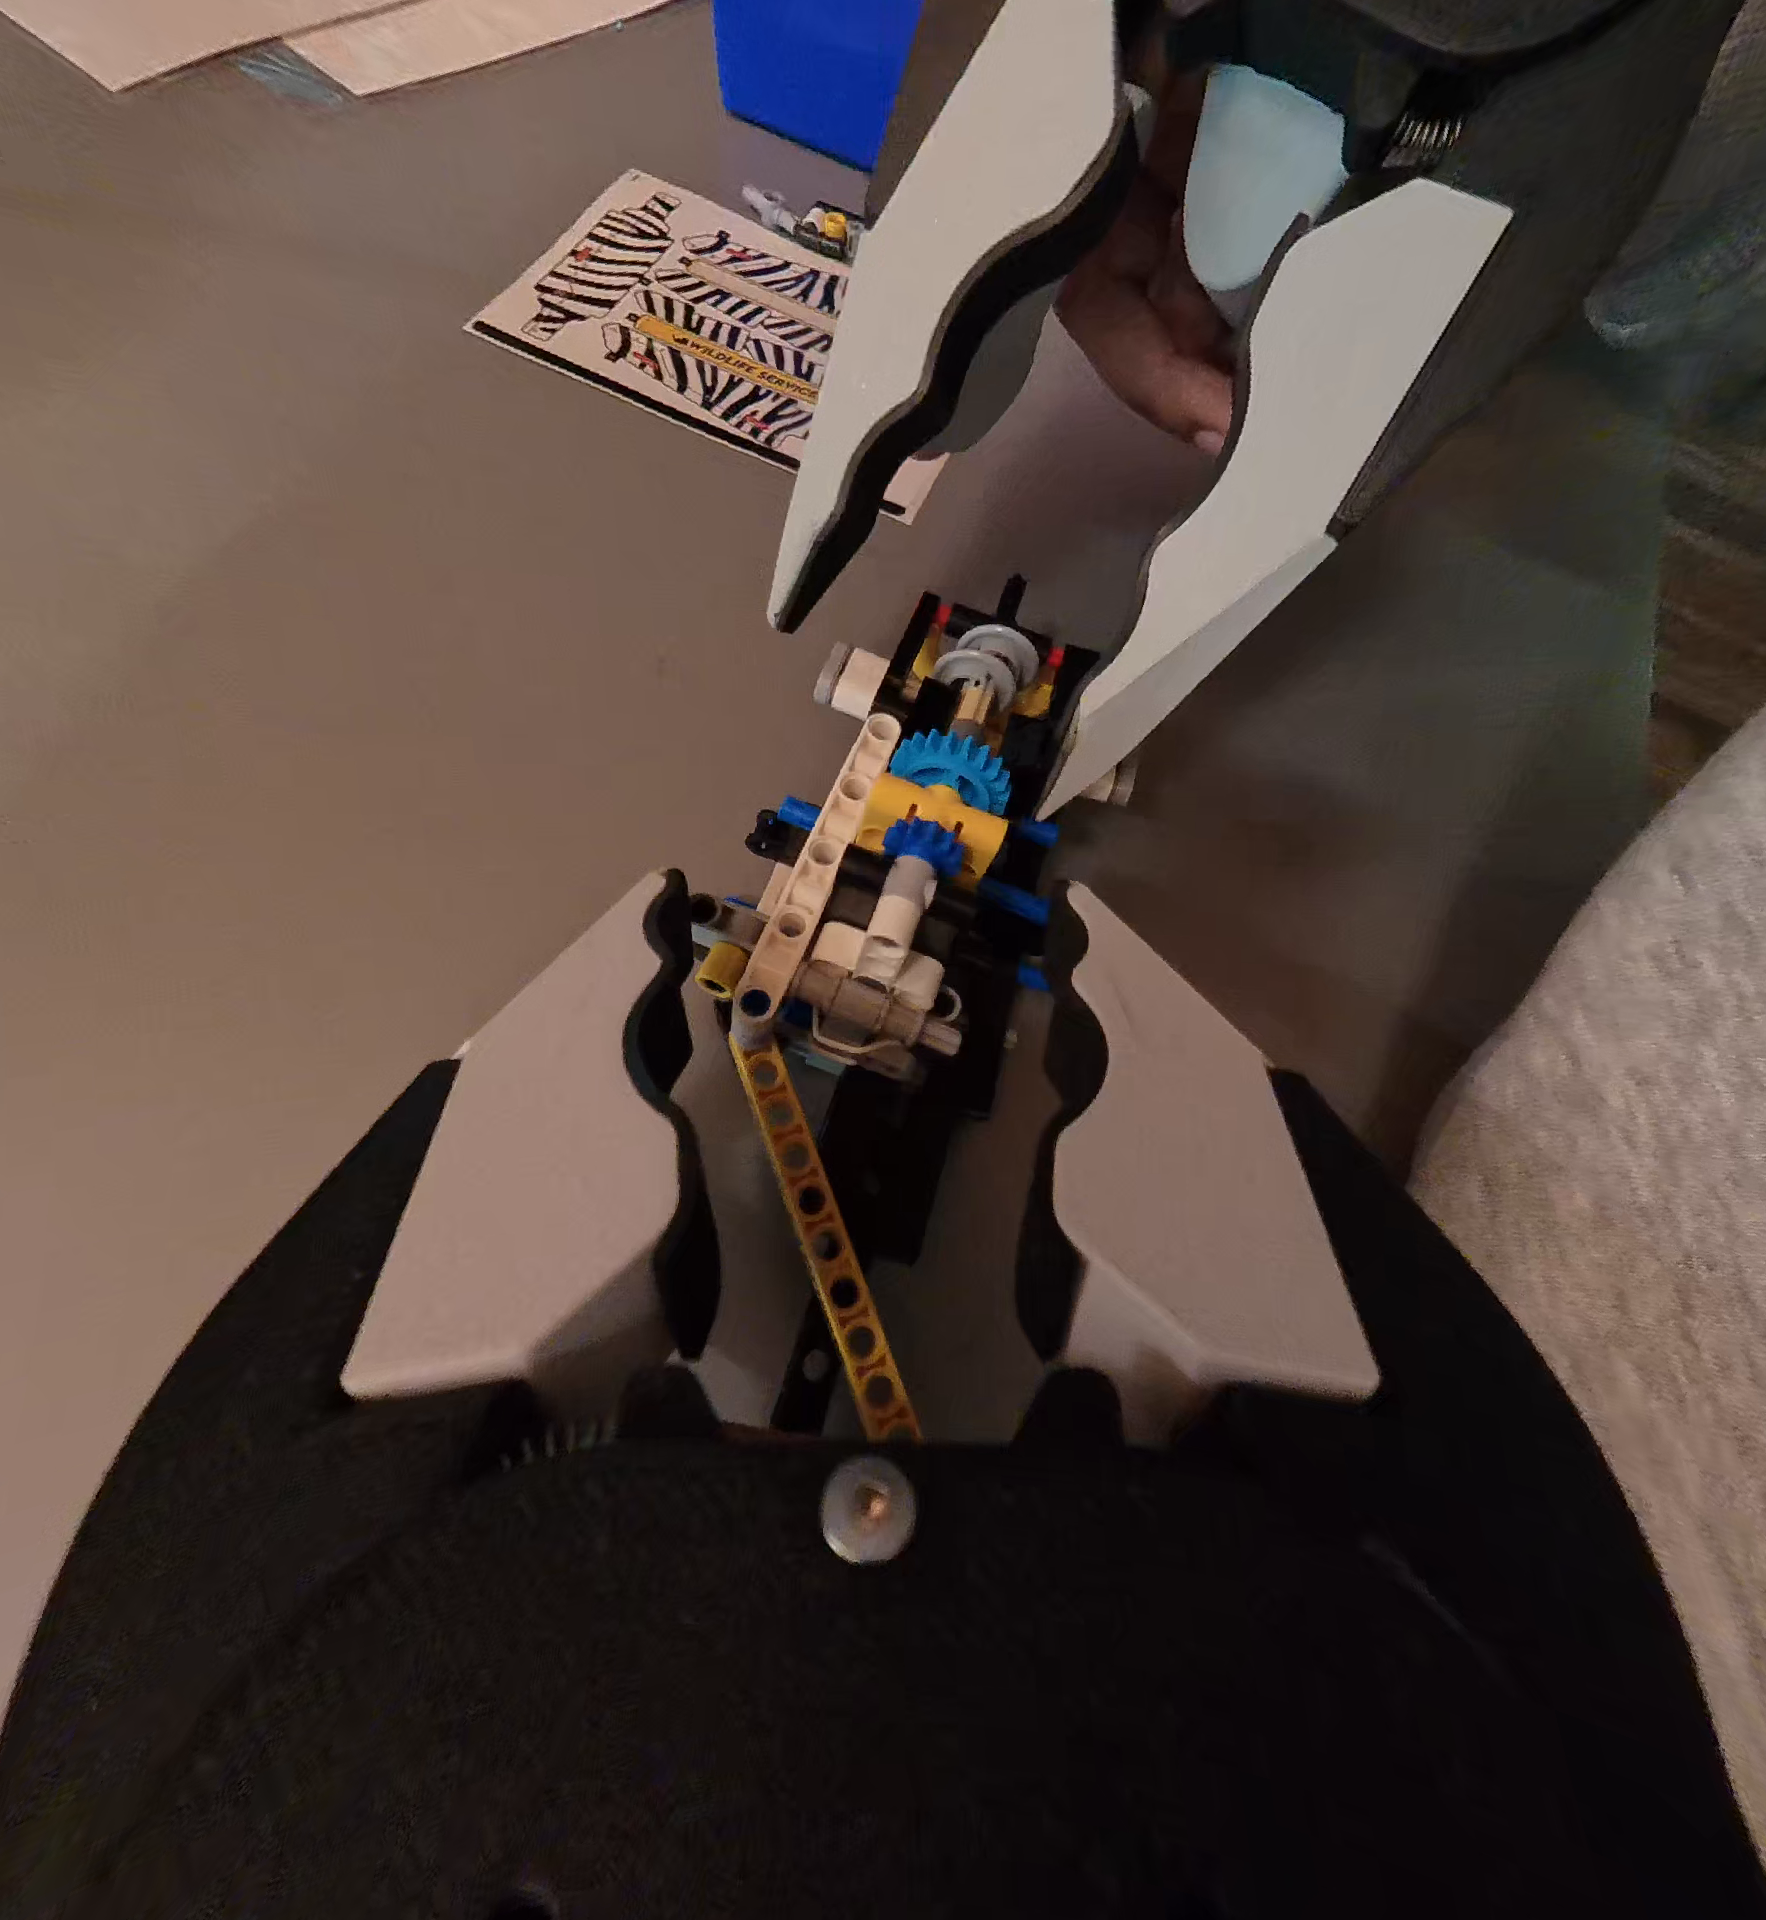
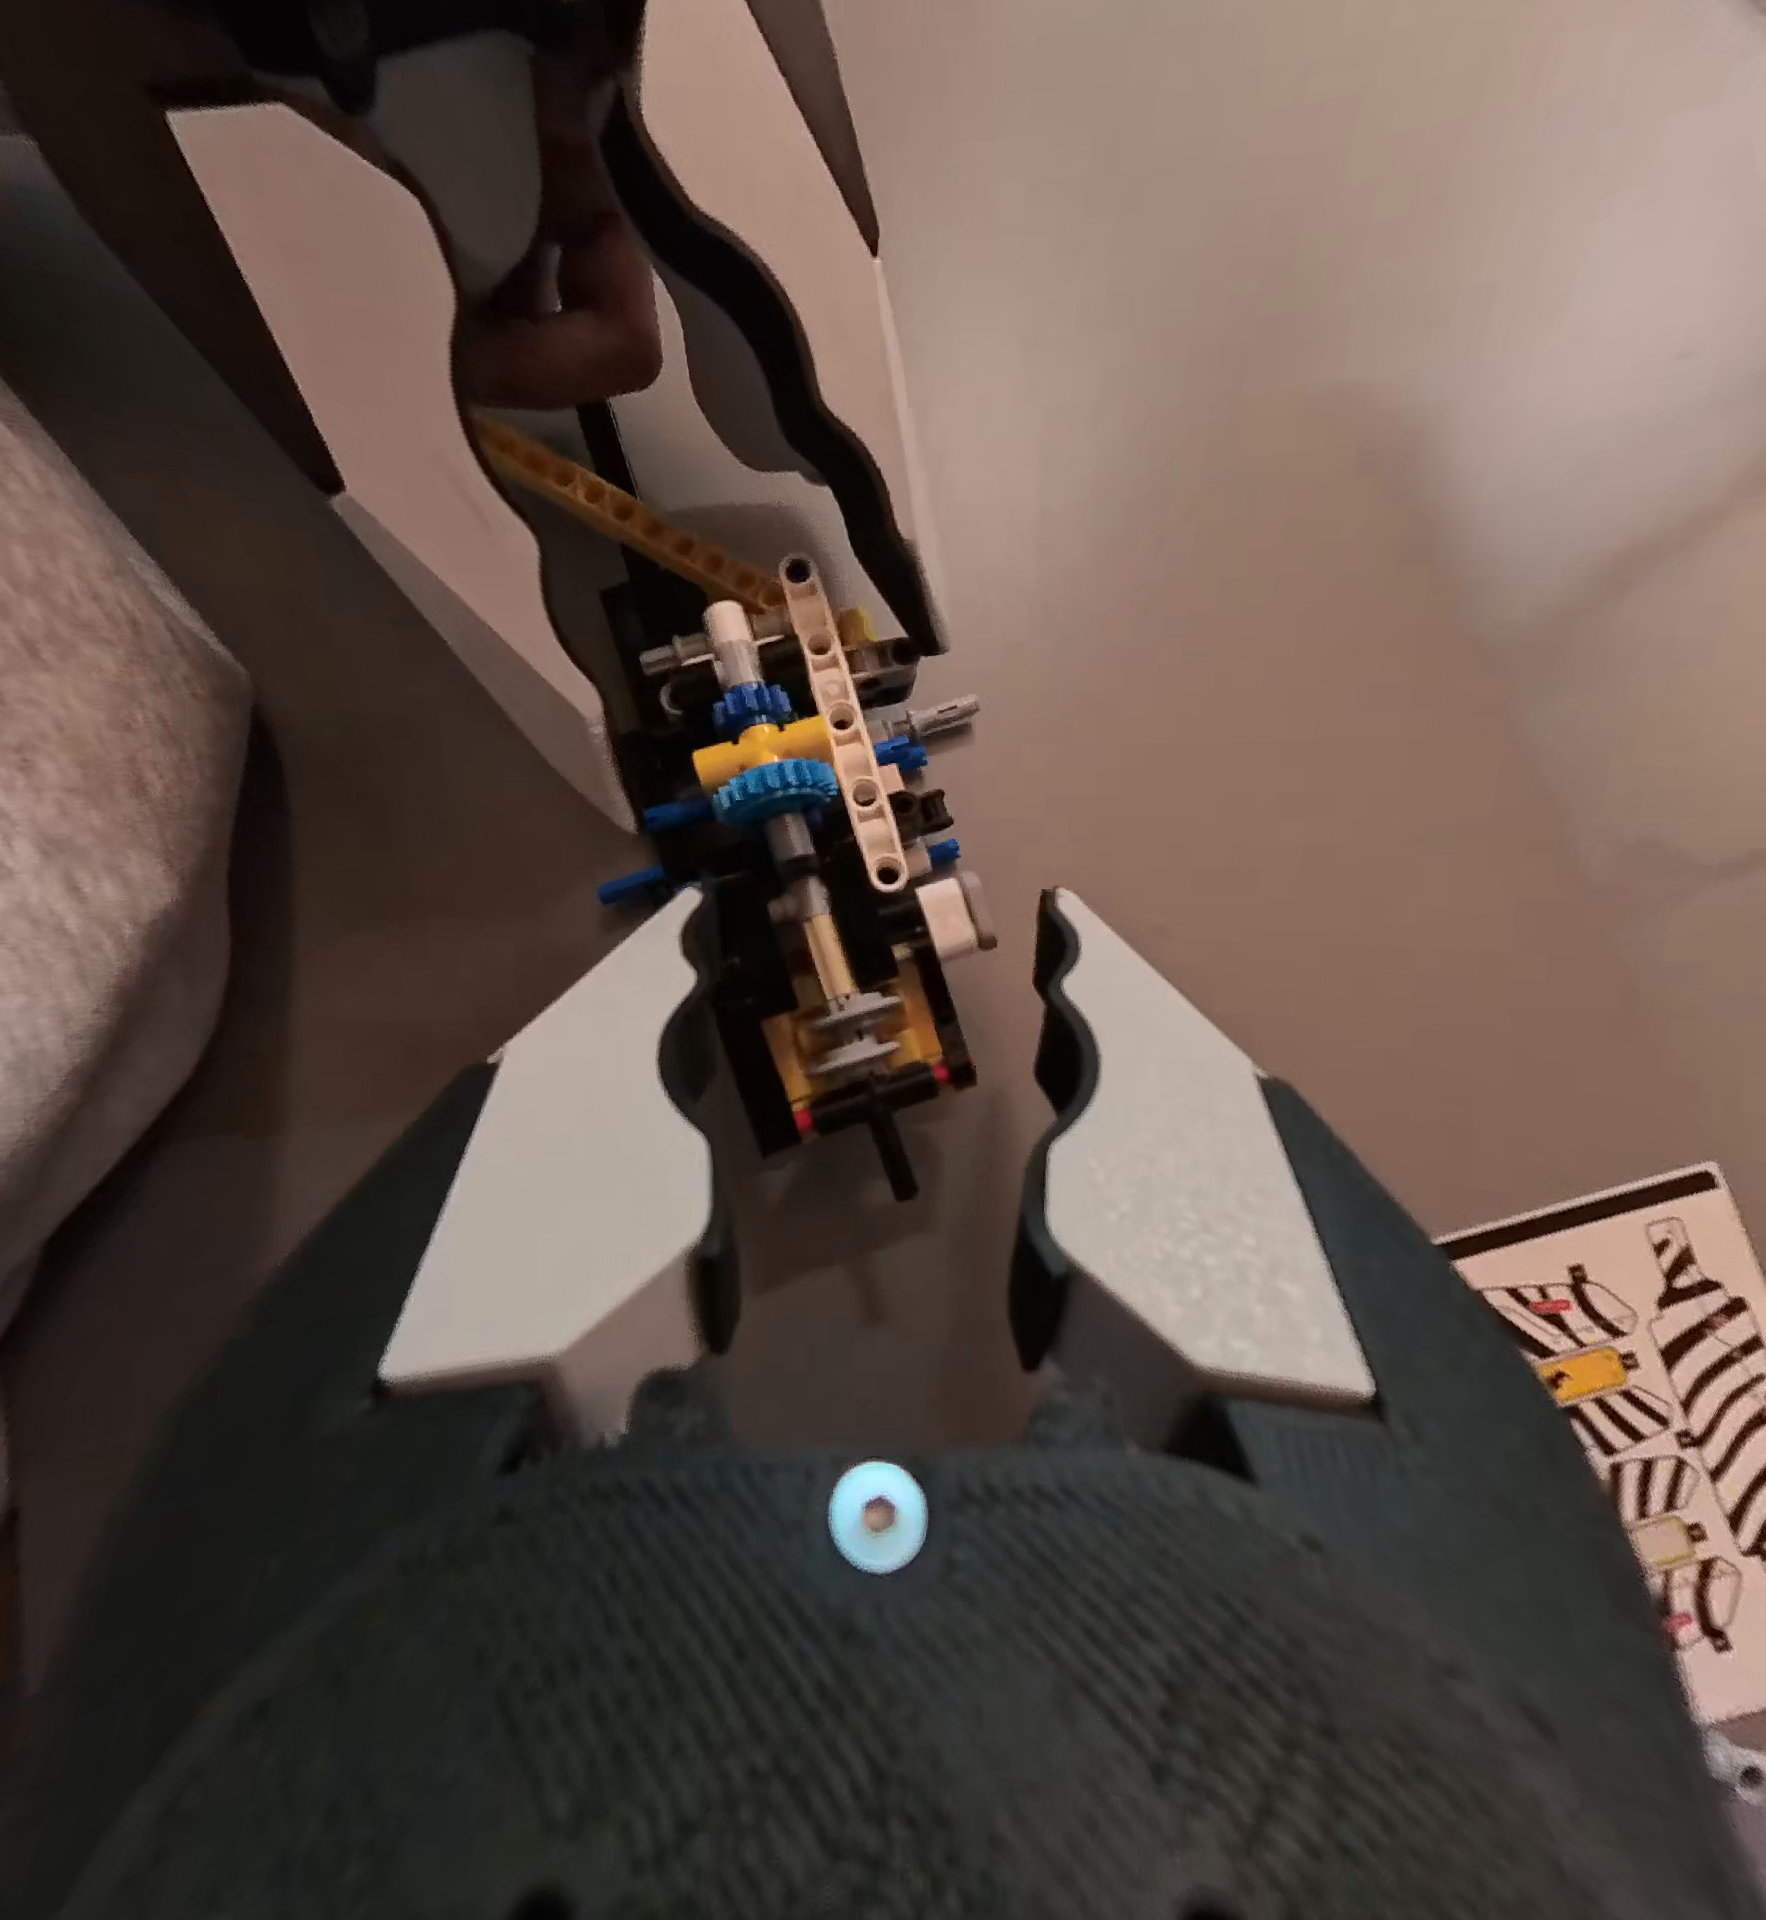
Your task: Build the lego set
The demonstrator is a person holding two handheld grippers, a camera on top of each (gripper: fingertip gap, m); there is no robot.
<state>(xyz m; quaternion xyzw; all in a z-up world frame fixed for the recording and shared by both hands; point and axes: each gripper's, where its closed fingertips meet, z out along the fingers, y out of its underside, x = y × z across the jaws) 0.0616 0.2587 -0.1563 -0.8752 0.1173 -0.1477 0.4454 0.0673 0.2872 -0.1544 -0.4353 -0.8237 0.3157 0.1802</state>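
1. As the left wrist view showed it, the lego assembly [image 1: 900, 894] lay on the grey table [image 1: 235, 727], its near end between the fingers of the left gripper [image 1: 863, 925]. Whether those fingers pinched the black frame or only bracketed it could not be told. A yellow holed beam [image 1: 822, 1226] ran back between them. The right gripper [image 1: 920, 717] came in opposite, spread, one fingertip [image 1: 1087, 758] against the far end. A zebra-striped sticker sheet [image 1: 681, 312] lay well apart.

2. As the right wrist view showed it, the right gripper [image 2: 863, 914] stood open around the assembly's yellow-and-black end [image 2: 858, 1039]; the left finger touched the frame, the right stood clear.

3. Handling, judged: light and rigid overall, but press-fitted. Blue gears [image 2: 765, 800], white beam [image 2: 848, 727] and protruding pins would likely shift or pop off under a squeeze. Best hold: the black side frames, across the width.
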